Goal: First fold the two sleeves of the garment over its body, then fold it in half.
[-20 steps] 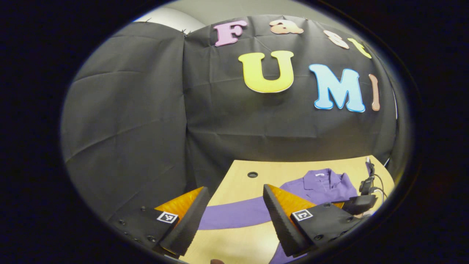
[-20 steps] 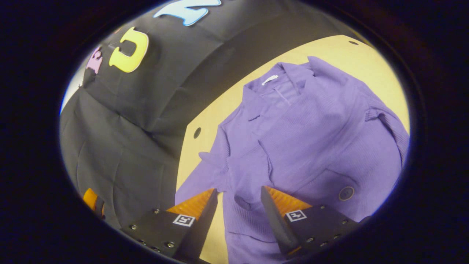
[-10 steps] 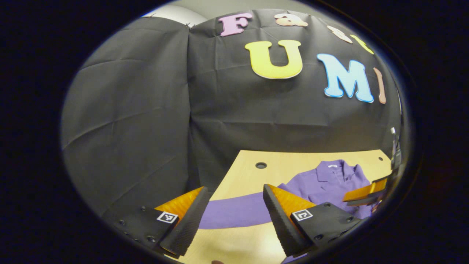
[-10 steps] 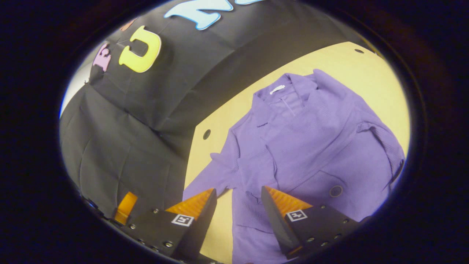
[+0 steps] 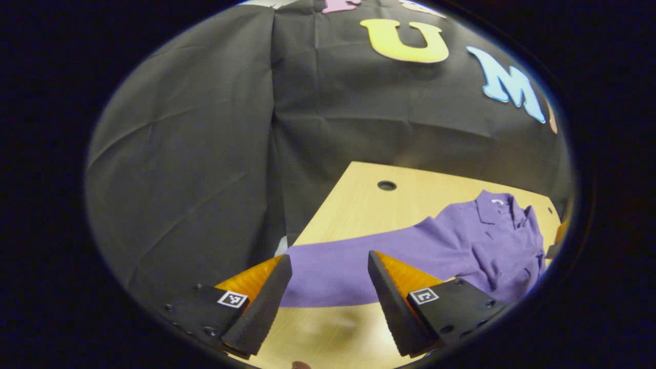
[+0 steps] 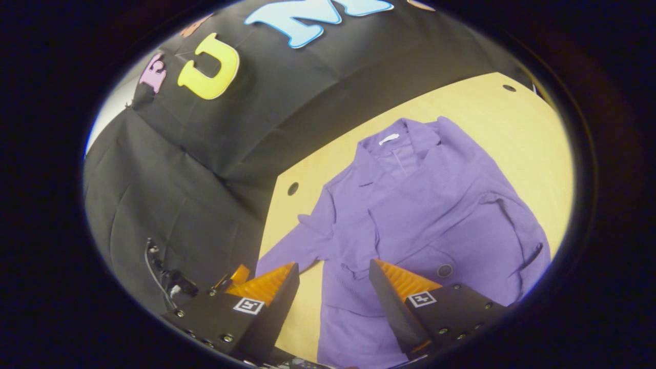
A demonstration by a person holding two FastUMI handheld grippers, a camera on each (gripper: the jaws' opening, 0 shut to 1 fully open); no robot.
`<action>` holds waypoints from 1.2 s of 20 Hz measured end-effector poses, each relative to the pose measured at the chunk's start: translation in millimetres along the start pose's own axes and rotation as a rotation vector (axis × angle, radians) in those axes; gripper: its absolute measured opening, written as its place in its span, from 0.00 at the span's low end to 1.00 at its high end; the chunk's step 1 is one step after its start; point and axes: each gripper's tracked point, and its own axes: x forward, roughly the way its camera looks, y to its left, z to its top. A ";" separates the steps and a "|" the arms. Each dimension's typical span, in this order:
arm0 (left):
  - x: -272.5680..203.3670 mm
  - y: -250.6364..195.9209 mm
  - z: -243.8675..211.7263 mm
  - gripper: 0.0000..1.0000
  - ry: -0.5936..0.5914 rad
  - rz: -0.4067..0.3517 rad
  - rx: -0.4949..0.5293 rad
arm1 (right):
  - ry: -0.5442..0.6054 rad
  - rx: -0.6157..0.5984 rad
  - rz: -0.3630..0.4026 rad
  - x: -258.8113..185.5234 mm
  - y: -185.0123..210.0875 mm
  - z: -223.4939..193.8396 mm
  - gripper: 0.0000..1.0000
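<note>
A purple collared garment [image 6: 420,205] lies flat on the wooden table [image 6: 512,133], collar toward the black wall. One sleeve [image 6: 517,225] lies folded over the body. The other sleeve [image 5: 333,269] stretches straight out to the table's side edge. My left gripper [image 5: 325,294] hovers open above that outstretched sleeve, near its cuff end, with nothing between its fingers. My right gripper [image 6: 333,294] stands open above the garment's lower front, not touching the cloth. The left gripper [image 6: 233,277] also appears low at the left in the right gripper view.
The black cloth wall [image 5: 205,154] hangs close behind and beside the table. The tabletop has round cable holes [image 5: 386,185] near its back corners. A cable [image 6: 156,266] trails from the left gripper. Bare wood [image 5: 328,338] lies in front of the sleeve.
The left gripper has tilted down and come closer over the outstretched sleeve. The right gripper has drawn back from the garment, so more of it shows. Both stayed open.
</note>
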 end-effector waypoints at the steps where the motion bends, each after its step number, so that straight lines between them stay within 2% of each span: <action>1: 9.7 4.0 -6.8 0.99 0.012 0.012 -0.006 | 0.002 -0.006 -0.005 -1.7 -2.0 0.8 0.86; 8: 57.8 22.2 -59.1 0.99 0.125 0.062 -0.022 | 0.024 -0.037 -0.048 -6.2 -18.8 -0.2 0.87; 15: 64.5 25.7 -69.7 0.99 0.144 0.050 -0.060 | 0.037 -0.022 -0.051 -4.5 -22.6 1.3 0.87; 19: 65.3 17.7 -69.9 0.86 0.145 0.037 -0.051 | 0.040 -0.019 -0.054 -4.5 -26.3 0.6 0.87; 20: 66.1 11.8 -68.3 0.78 0.142 0.027 -0.052 | 0.042 -0.017 -0.053 -5.2 -26.4 -0.3 0.87; 22: 70.4 5.4 -70.1 0.55 0.143 0.019 -0.051 | 0.043 -0.014 -0.049 -5.5 -27.4 -1.0 0.87; 23: 70.7 4.0 -70.0 0.55 0.137 0.005 -0.052 | 0.045 -0.015 -0.050 -6.1 -28.4 -1.8 0.87; 24: 68.7 -0.3 -66.8 0.42 0.129 -0.011 -0.077 | 0.047 -0.016 -0.051 -7.3 -30.2 -2.3 0.87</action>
